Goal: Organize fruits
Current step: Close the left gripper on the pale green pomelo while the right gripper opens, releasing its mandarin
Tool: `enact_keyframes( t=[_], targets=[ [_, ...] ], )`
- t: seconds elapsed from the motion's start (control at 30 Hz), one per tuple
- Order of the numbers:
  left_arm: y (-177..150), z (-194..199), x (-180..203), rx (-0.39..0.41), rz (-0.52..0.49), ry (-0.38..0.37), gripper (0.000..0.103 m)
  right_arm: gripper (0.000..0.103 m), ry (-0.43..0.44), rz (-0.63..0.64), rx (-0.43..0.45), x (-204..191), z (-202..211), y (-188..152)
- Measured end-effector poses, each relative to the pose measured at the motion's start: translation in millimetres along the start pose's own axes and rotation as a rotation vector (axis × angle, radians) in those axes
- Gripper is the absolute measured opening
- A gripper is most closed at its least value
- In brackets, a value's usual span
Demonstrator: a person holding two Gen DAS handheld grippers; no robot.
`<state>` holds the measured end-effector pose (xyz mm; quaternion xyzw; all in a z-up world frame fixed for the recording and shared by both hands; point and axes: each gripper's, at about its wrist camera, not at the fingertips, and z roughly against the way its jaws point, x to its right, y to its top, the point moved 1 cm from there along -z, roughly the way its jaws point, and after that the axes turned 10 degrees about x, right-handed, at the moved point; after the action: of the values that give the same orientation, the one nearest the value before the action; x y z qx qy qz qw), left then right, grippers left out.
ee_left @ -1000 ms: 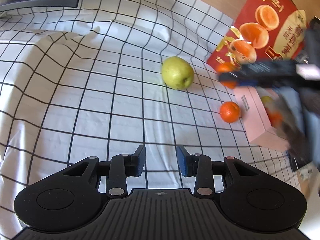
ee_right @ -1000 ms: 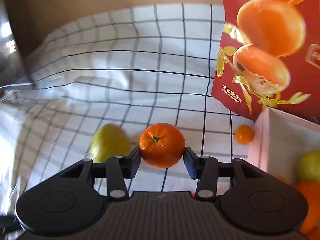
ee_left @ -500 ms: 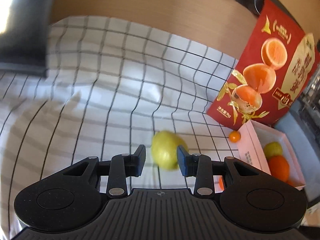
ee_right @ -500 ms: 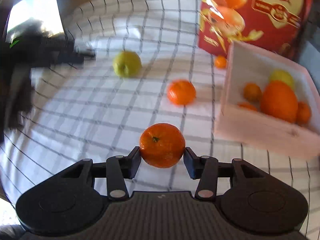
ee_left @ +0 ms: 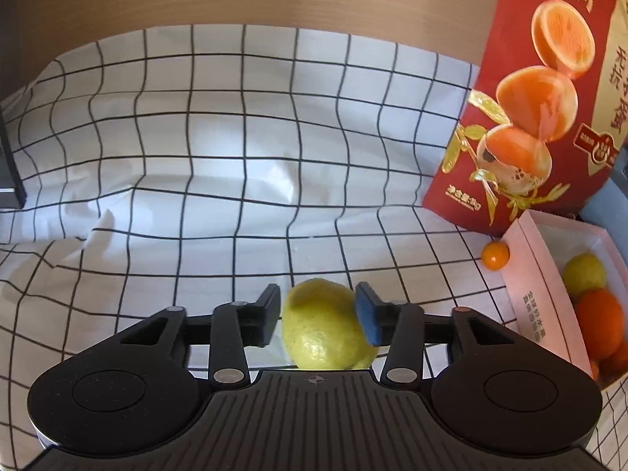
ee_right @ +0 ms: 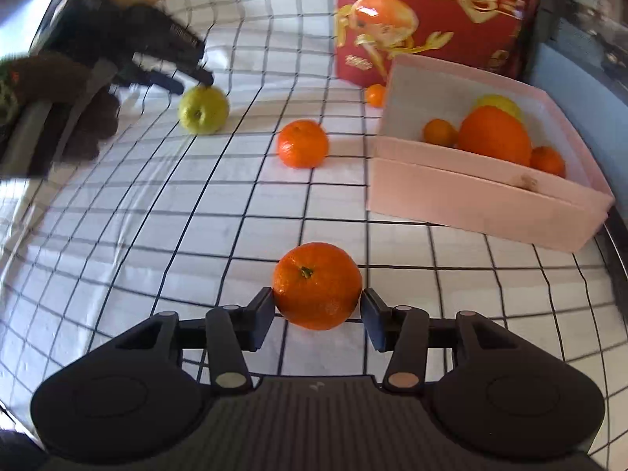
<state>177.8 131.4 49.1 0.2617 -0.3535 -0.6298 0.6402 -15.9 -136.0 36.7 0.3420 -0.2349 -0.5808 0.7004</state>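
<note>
A: Where was the fruit?
B: Mandarin [ee_right: 317,285] sat clamped in right gripper [ee_right: 317,316], short of pink box [ee_right: 482,204]. Left gripper [ee_left: 318,320], jaws opening, straddled green apple [ee_left: 327,324] on cloth, pads not yet pressing evenly.
A: Risk?
B: Prob. apple rolling off if nudged.

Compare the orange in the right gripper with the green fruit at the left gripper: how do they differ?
The held orange is bright orange and round; the green fruit is yellow-green and more elongated. The orange is gripped above the cloth; the green fruit sits on the cloth between opening jaws. Both lie outside the pink box.
</note>
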Motion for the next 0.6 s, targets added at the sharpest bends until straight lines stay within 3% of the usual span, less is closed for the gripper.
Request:
enact_keyframes(
  t=[0.13,0.47,0.6],
  targets=[
    [-3,-9,5,-0.049,0.026,-0.048,0.057,0.057,-0.001,-0.038,-0.003,5,3,-2],
    [-10,-32,22,-0.107,0.010,-0.088,0.070,0.066,-0.006,-0.013,-0.015,4,7,-13],
    [-12,-40,27,-0.135,0.011,-0.105,0.071,0.069,-0.012,0.012,-0.009,3,8,-16]
  ],
)
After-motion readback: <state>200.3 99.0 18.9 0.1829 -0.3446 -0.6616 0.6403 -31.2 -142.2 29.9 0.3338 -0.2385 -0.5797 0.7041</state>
